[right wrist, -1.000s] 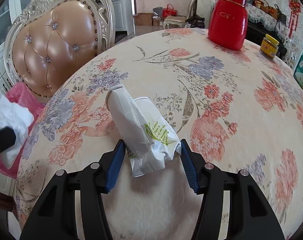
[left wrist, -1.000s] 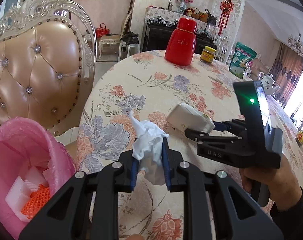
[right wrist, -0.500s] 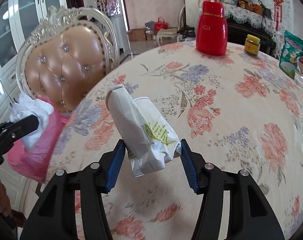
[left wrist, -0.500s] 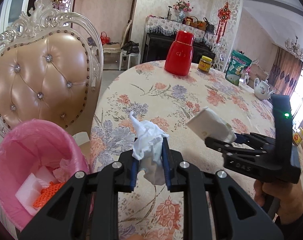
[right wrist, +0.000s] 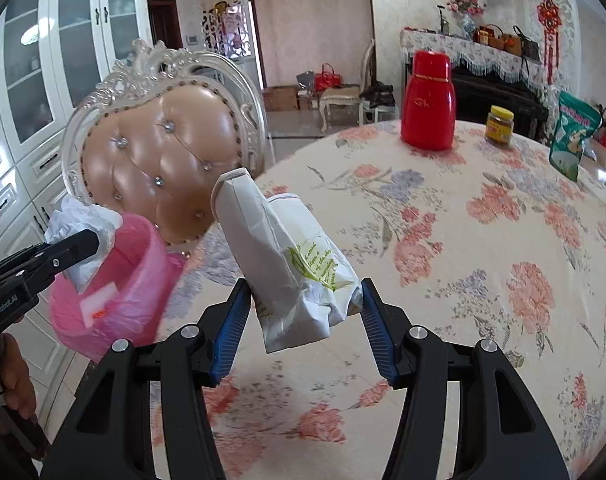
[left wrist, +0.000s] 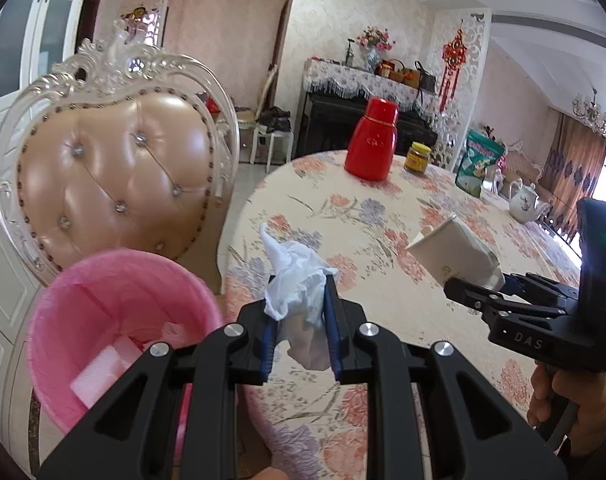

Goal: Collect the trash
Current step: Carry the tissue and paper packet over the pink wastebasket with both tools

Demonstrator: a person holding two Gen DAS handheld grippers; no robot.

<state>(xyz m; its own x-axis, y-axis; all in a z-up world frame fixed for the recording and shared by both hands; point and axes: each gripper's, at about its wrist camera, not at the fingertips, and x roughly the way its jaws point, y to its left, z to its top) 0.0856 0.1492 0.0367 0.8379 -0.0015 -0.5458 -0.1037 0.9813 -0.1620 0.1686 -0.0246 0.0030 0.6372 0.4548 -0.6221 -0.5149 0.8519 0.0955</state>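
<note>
My left gripper (left wrist: 301, 316) is shut on a crumpled white tissue (left wrist: 293, 280), held above the table edge just right of the pink bin (left wrist: 115, 284). In the right wrist view the tissue (right wrist: 81, 224) hangs over the bin's rim (right wrist: 141, 236). My right gripper (right wrist: 303, 320) is shut on a folded white paper bag (right wrist: 287, 260) with green print, lifted above the floral table (right wrist: 483, 280). The bag also shows in the left wrist view (left wrist: 455, 256). The bin holds white foam pieces (left wrist: 103, 376).
A tufted leather chair (left wrist: 115, 176) stands behind the bin at the table's left. A red thermos (left wrist: 371, 146), a yellow-lidded jar (left wrist: 418, 157), a green snack bag (left wrist: 477, 166) and a white teapot (left wrist: 523, 200) stand at the table's far side.
Both grippers have lifted and drawn back from the table with their loads. The left one with the tissue has moved toward the pink bin, which now shows more fully.
</note>
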